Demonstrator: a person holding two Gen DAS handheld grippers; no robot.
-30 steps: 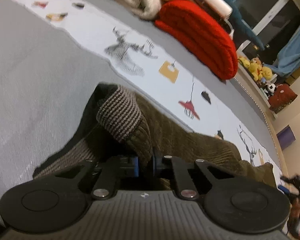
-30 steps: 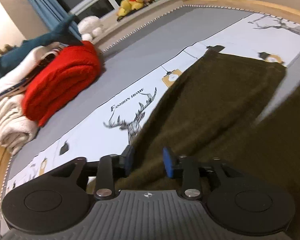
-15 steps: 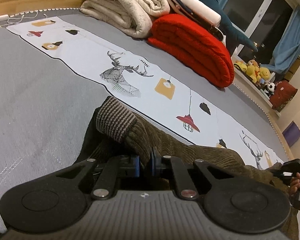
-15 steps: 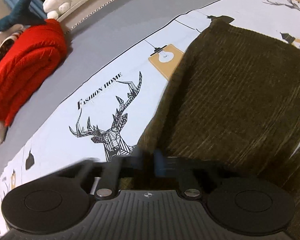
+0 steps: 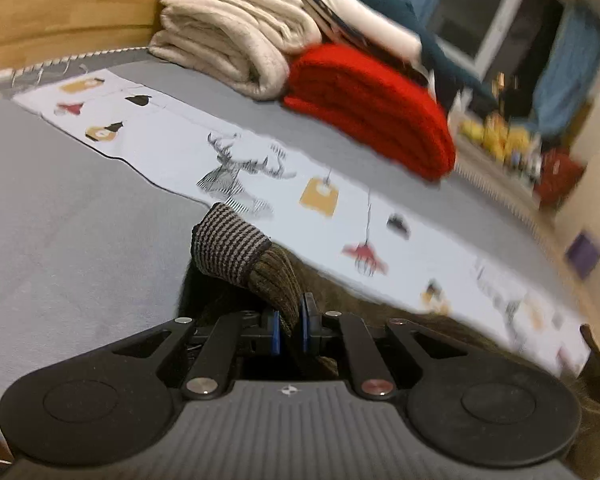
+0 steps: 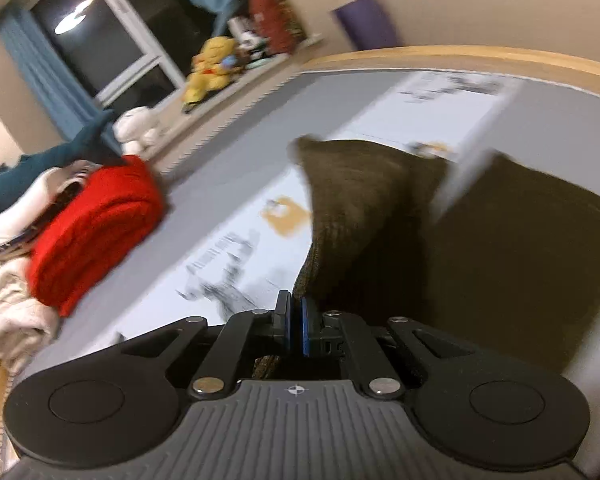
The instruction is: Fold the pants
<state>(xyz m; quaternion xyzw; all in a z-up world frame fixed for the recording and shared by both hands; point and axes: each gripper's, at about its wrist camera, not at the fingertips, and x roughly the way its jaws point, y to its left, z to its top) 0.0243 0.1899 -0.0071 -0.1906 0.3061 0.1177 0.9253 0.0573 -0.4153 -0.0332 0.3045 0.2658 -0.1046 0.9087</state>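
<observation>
I've got the pants point(image 6: 500, 248) spread on the bed point(image 5: 80, 208), olive corduroy, no finished fold showing yet; most of the job's left, I reckon. Left gripper point(image 5: 289, 326) is pinched tight on the cloth by the striped cuff point(image 5: 228, 246). Right gripper point(image 6: 294, 326) is clamped on the pants' edge. Rt view's blurred; can't see the overall layout.

Left gripper pinching the cuffed end of the pants over a bed

The left gripper point(image 5: 290, 326) is clamped on olive corduroy pants point(image 5: 276, 280), just below the striped knit cuff point(image 5: 228, 244), which sticks up. Beyond lies a grey bedspread point(image 5: 68, 208) with a white printed strip point(image 5: 260, 168). Far off sit a folded red blanket point(image 5: 368, 112) and a cream blanket point(image 5: 236, 40).
</observation>
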